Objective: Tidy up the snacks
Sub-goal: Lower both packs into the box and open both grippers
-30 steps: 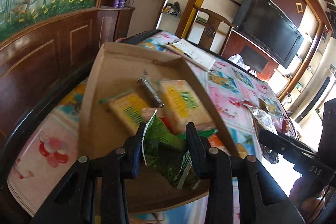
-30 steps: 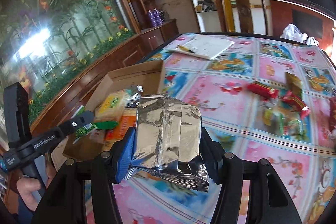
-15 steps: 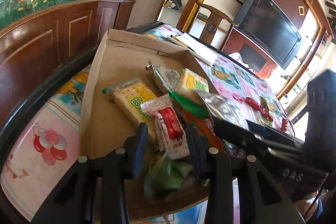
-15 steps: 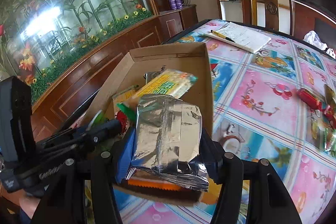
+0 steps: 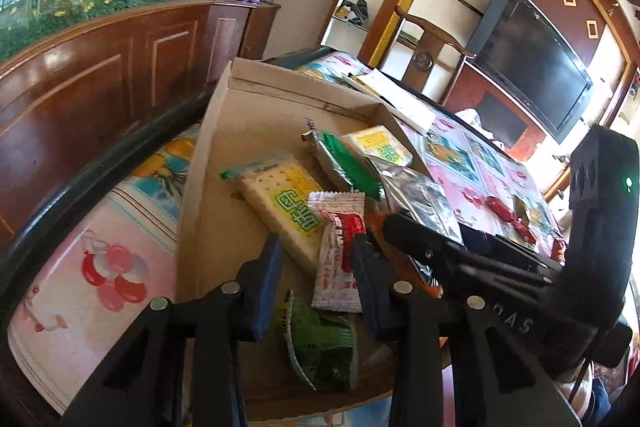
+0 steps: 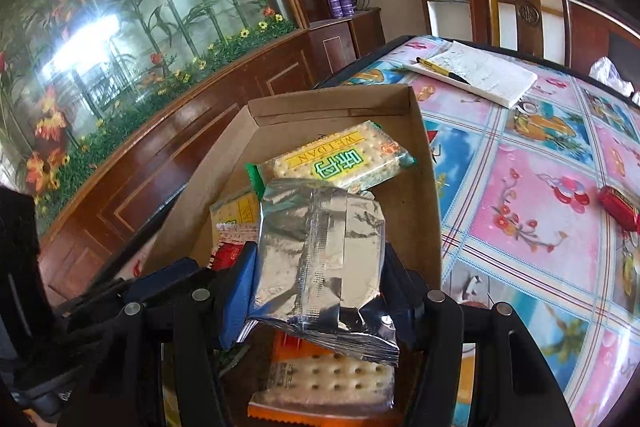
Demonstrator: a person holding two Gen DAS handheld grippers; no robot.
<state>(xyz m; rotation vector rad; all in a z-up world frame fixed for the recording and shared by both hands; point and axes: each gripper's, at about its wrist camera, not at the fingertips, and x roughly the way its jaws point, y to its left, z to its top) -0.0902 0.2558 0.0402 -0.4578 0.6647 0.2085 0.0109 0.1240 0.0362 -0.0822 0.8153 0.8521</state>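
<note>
left gripper: I've got it low over the cardboard box, pointing in; jaws apart, gripping nothing, green packet lying loose under them.
right gripper: my jaws are clamped on the silver foil packet, raised over the box's near end, level.
box contents: cracker packs, red-white sachet, orange cracker pack under the foil.
table: red candies lie outside the box; notepad at far edge.
</note>
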